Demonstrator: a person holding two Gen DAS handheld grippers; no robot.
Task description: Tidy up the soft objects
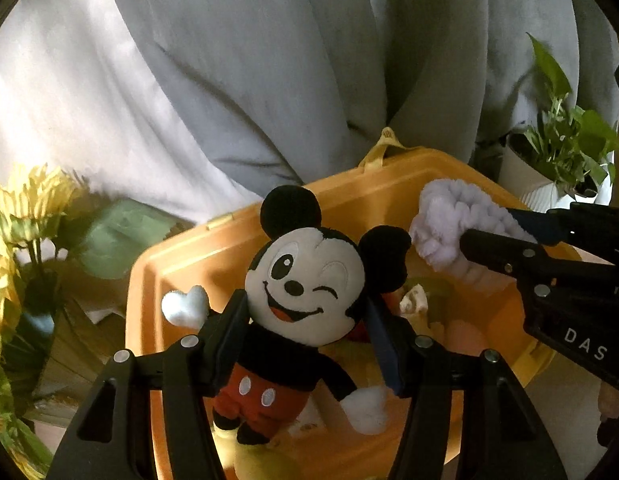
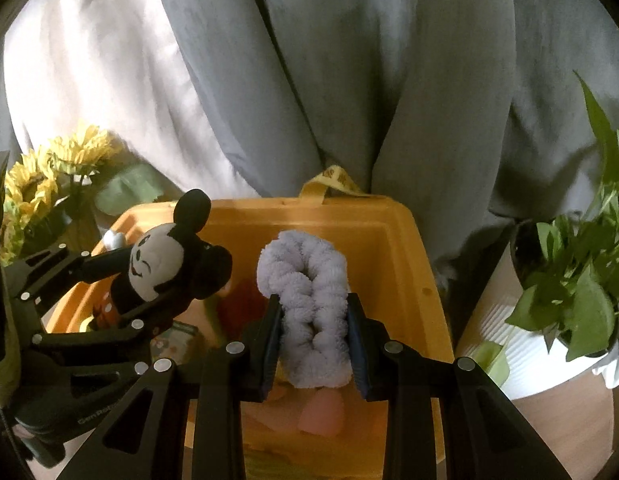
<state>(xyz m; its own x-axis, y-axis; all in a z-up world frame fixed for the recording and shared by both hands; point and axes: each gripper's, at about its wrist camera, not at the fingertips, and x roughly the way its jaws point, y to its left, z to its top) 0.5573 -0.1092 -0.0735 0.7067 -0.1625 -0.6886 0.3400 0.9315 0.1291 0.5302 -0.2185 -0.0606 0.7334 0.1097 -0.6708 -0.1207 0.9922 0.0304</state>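
While between the left tongs (image 1: pixel 307 340), the mouse plush (image 1: pixel 301 300) overhangs the bin (image 1: pixel 181 256).

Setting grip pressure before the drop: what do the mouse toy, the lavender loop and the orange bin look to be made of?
Mouse toy: plush fabric, matte short nap, embroidered face. Lavender loop: fluffy terry or chenille, ruched, probably a headband; it dents between the right claw pads. Orange bin: looks like rigid moulded plastic with a smooth, slightly glossy wall and a fabric strap at the rim.

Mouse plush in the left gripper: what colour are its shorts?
Red, with white oval buttons, on the mouse plush; clearest in the left wrist view.
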